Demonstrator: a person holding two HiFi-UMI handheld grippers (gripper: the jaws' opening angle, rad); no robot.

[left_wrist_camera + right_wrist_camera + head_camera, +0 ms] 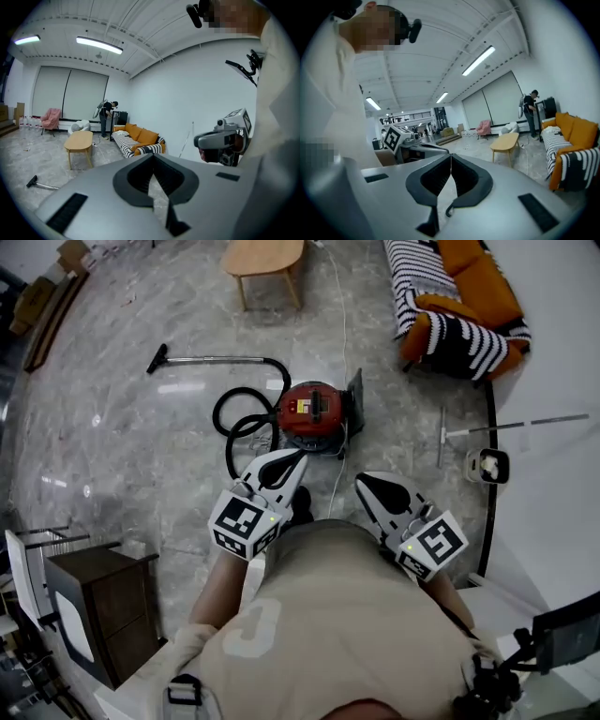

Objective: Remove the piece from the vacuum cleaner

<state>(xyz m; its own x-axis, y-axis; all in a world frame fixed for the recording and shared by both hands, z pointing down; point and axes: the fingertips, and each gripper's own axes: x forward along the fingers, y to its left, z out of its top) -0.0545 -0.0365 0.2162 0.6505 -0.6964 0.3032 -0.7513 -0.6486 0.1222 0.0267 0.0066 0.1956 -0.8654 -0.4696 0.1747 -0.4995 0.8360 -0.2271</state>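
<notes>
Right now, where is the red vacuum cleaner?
In the head view, the red vacuum cleaner sits mid-floor just ahead of the person, its black hose coiled on the view's left.

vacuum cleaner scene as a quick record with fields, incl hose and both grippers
vacuum cleaner: red canister, on the floor
hose: black, looped left of the canister
wand: lying on the floor beyond it
left gripper: shut, empty, short of the vacuum cleaner
right gripper: shut, empty
nearby: wooden table, striped sofa
</notes>
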